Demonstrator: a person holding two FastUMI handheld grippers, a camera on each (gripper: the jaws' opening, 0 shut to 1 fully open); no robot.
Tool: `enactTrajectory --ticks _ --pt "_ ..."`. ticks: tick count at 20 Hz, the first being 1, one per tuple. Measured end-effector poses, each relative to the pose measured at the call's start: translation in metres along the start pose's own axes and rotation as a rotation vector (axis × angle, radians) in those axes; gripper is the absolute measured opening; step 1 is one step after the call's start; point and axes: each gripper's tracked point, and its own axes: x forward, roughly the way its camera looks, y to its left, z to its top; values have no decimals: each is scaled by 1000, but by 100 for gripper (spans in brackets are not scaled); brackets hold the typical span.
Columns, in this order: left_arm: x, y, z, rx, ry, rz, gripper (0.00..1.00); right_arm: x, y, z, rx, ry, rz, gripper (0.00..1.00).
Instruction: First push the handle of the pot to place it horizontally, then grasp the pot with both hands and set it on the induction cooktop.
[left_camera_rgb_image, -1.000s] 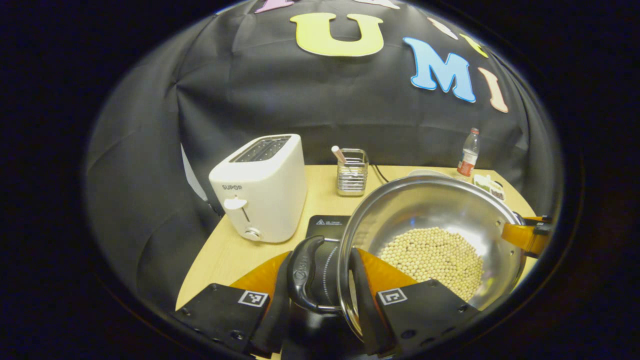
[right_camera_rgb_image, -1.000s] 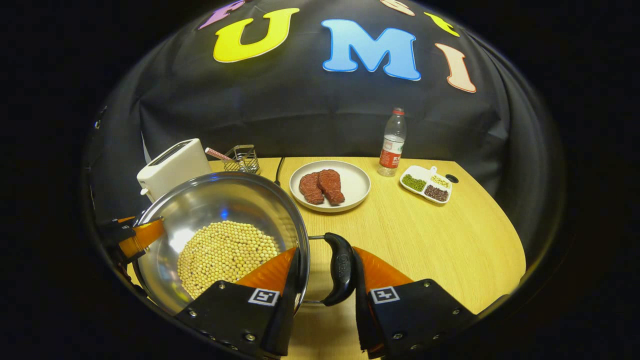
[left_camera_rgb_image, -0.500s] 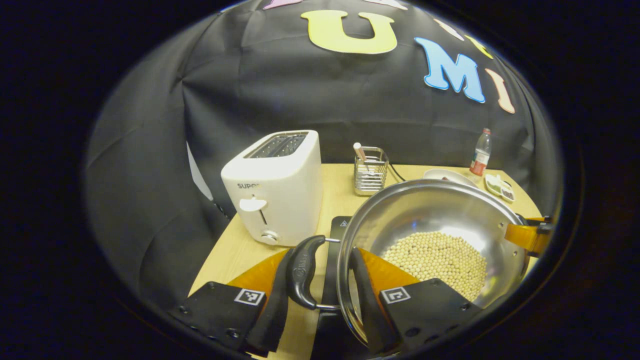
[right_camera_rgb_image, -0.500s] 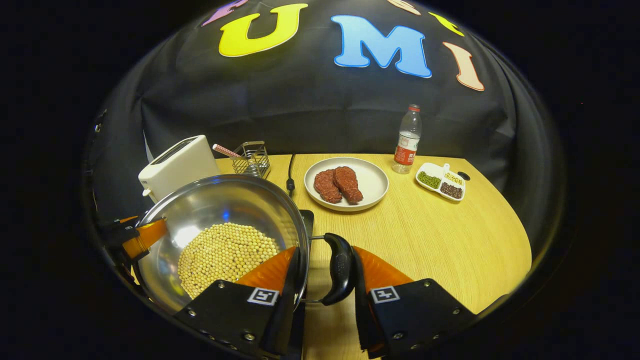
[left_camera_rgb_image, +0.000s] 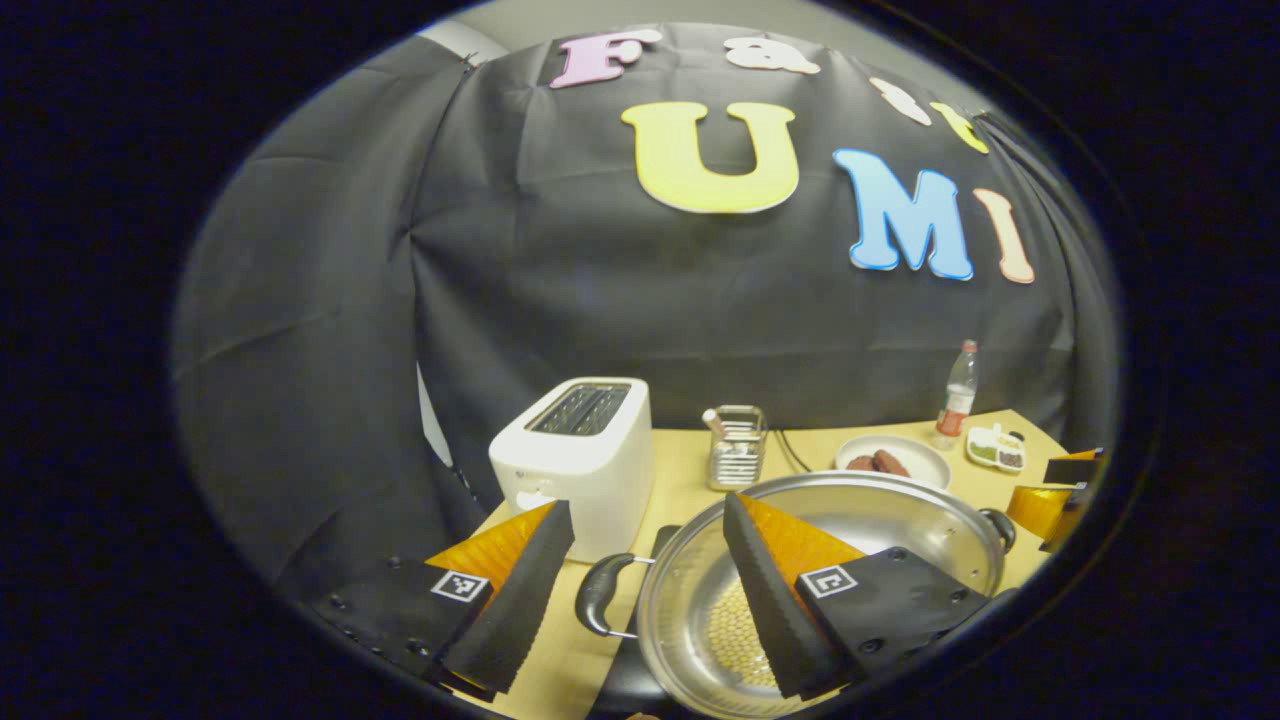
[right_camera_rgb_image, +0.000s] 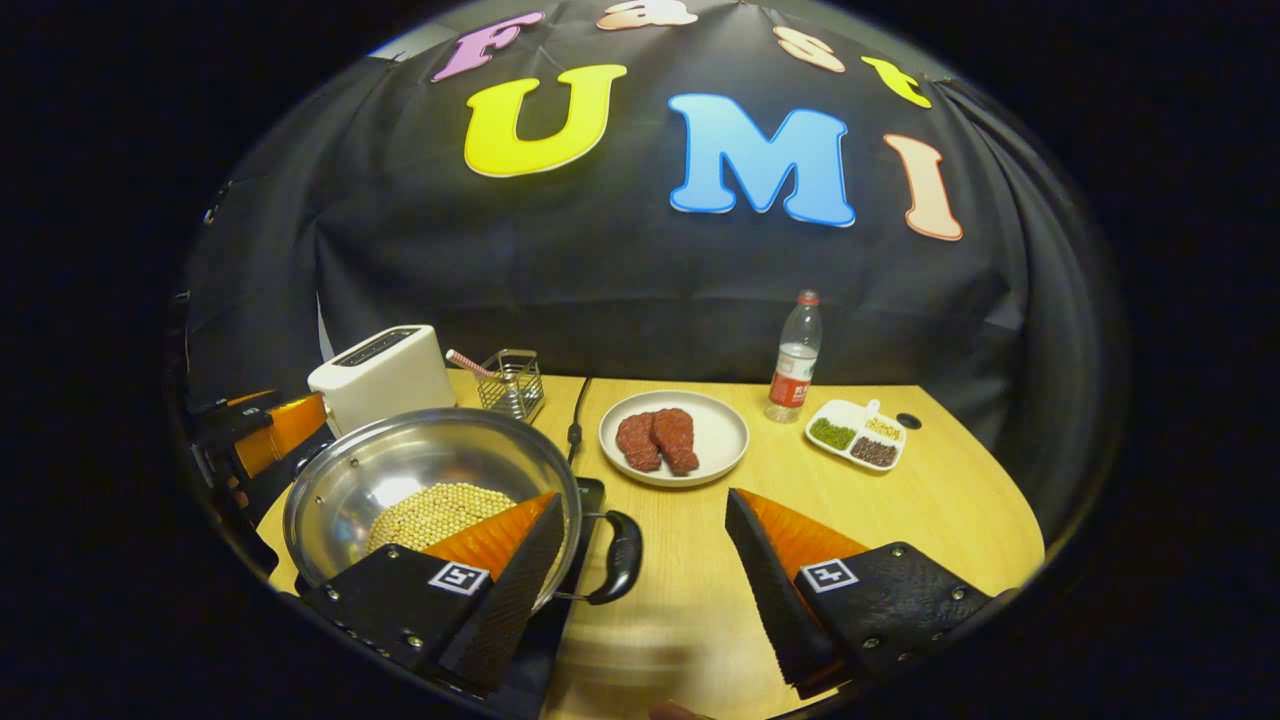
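The steel pot holds soybeans and sits on the black induction cooktop, whose edge also peeks out in the left gripper view. My left gripper is open above the pot's left handle, touching nothing. My right gripper is open too, raised over the pot's right handle with nothing between its fingers. The pot's two handles lie left and right. Each gripper shows at the far side of the pot in the other's view: the right one and the left one.
A white toaster stands at the back left, beside a wire holder with a straw. On the wooden table are a plate of meat, a water bottle, a divided dish and the cooktop's cable.
Both grippers have opened, let go of the pot's handles and risen back from them. The pot has come down to rest on the cooktop.
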Motion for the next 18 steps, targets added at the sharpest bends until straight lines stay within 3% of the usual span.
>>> enactTrajectory --ticks 1,3,6,9,12,16,18 --pt "-10 -13 12 -2 -27 -13 95 -8 -10 8 -2 -28 -4 98" --pt "-30 -43 34 -8 -74 -34 94 -29 -35 26 -9 -91 -11 98" --pt "-68 -95 69 -45 -141 -68 100 -64 -77 44 -38 -169 -25 97" --pt "-109 -138 94 -55 -223 -78 98 -99 -122 52 -45 -221 -51 97" --pt "-154 -186 98 -35 -256 -100 94 -132 -158 57 -22 -259 -52 97" --pt "-208 -235 106 -54 -291 -114 99 -174 -206 61 -37 -327 -49 97" --pt "-237 -256 114 -58 -312 -121 97 -194 -224 64 -42 -358 -40 97"
